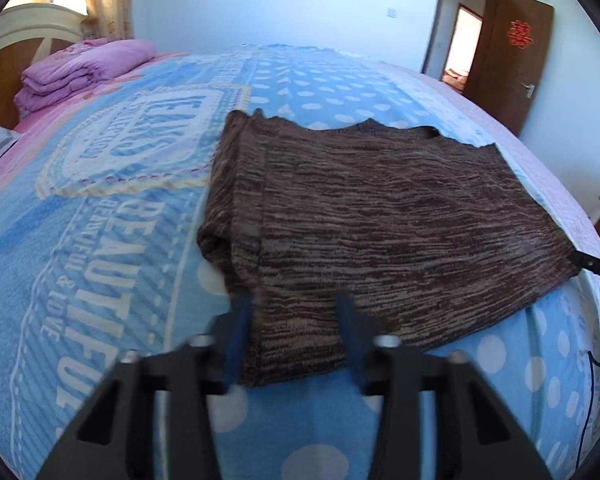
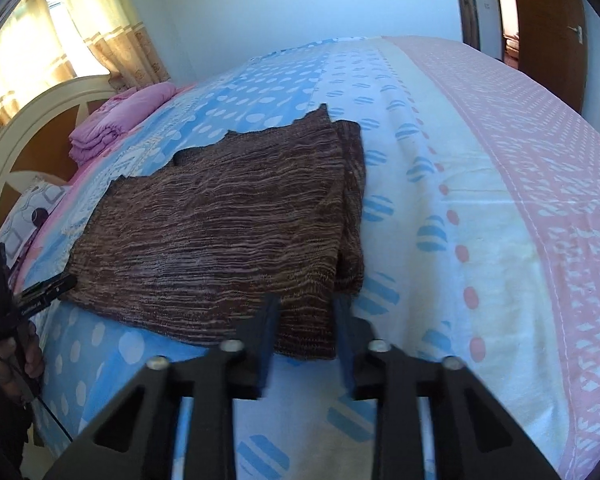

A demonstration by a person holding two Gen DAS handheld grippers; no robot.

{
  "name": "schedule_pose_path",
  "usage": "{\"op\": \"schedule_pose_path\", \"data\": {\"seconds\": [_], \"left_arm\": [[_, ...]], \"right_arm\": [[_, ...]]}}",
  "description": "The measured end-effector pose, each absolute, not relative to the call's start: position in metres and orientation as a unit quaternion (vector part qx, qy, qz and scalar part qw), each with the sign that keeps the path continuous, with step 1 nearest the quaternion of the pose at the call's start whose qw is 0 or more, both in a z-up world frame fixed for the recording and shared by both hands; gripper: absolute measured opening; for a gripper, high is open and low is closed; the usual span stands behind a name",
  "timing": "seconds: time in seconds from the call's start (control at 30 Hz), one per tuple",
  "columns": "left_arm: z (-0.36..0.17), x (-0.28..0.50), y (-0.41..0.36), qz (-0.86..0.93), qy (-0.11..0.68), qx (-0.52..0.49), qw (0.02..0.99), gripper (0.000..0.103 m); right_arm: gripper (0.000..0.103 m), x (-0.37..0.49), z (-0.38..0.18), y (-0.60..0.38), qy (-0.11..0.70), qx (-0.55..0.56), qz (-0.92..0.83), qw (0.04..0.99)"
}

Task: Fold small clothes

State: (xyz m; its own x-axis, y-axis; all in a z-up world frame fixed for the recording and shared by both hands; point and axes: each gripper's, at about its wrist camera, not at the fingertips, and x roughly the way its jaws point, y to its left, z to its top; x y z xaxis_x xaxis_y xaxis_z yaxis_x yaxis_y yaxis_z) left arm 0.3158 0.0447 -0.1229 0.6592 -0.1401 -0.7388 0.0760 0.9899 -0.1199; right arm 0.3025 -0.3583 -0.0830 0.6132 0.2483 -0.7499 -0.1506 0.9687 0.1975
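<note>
Left wrist view first, from its left side. A folded pink quilt (image 1: 84,72) lies by the headboard, well apart from the work, so the middle of the bed sheet (image 1: 100,240) is free as a flat surface for folding. Further right the brown knitted sweater (image 1: 380,208) lies spread on this sheet, front down or up I cannot tell. Its left sleeve is already turned in along the side, which makes the garment a neat rectangle. The left gripper (image 1: 294,304) points down at the near hem, close to the left corner. Its two blue fingers stand well apart, with the hem between them. They are blurred and I do not see them pressing on the cloth, so it has hold of nothing yet. At the far right edge the tip of the right gripper (image 1: 592,264) shows at the other near corner.

Right wrist view, again from the left: a hand (image 2: 16,356) holds the left gripper (image 2: 40,292) at the sweater's (image 2: 220,220) left near corner. The sweater lies across the blue dotted part of the sheet, and its right sleeve is also folded in along the side. The right gripper (image 2: 308,304) straddles the hem near the right corner. Its fingers are apart with cloth between them, and it grips nothing that I can see.

I judge that the two tongs are set at the two hem corners so that both can pinch together and carry the bottom edge evenly toward the collar. With one corner only, the knit would pull askew.
</note>
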Motion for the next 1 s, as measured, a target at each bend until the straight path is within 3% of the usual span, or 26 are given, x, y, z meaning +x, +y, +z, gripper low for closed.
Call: {"op": "schedule_pose_path", "data": {"seconds": [0.3,0.53,0.8,0.87,0.9,0.97,1.0], "left_arm": [[-0.1,0.297,0.059,-0.08,0.393,-0.033,0.916,0.003],[-0.125,0.302,0.067,-0.076,0.416,-0.051,0.905,0.003],[-0.123,0.288,0.067,-0.085,0.415,-0.043,0.905,0.003],[-0.125,0.289,0.068,-0.08,0.414,-0.038,0.906,0.005],[-0.125,0.289,0.069,-0.075,0.413,-0.037,0.907,0.011],[-0.122,0.288,0.073,-0.058,0.41,-0.044,0.909,0.015],[-0.119,0.287,0.075,-0.054,0.406,-0.048,0.911,0.022]], "right_arm": [[0.005,0.278,-0.067,-0.35,0.419,0.015,0.125,0.899],[0.005,0.289,-0.089,-0.351,0.437,0.009,0.097,0.894],[0.005,0.283,-0.077,-0.364,0.417,0.024,0.084,0.905],[0.005,0.287,-0.087,-0.363,0.434,0.021,0.083,0.897],[0.006,0.289,-0.094,-0.36,0.443,0.011,0.085,0.892],[0.012,0.285,-0.093,-0.355,0.433,-0.005,0.078,0.898],[0.029,0.283,-0.089,-0.354,0.433,-0.009,0.068,0.899]]}}
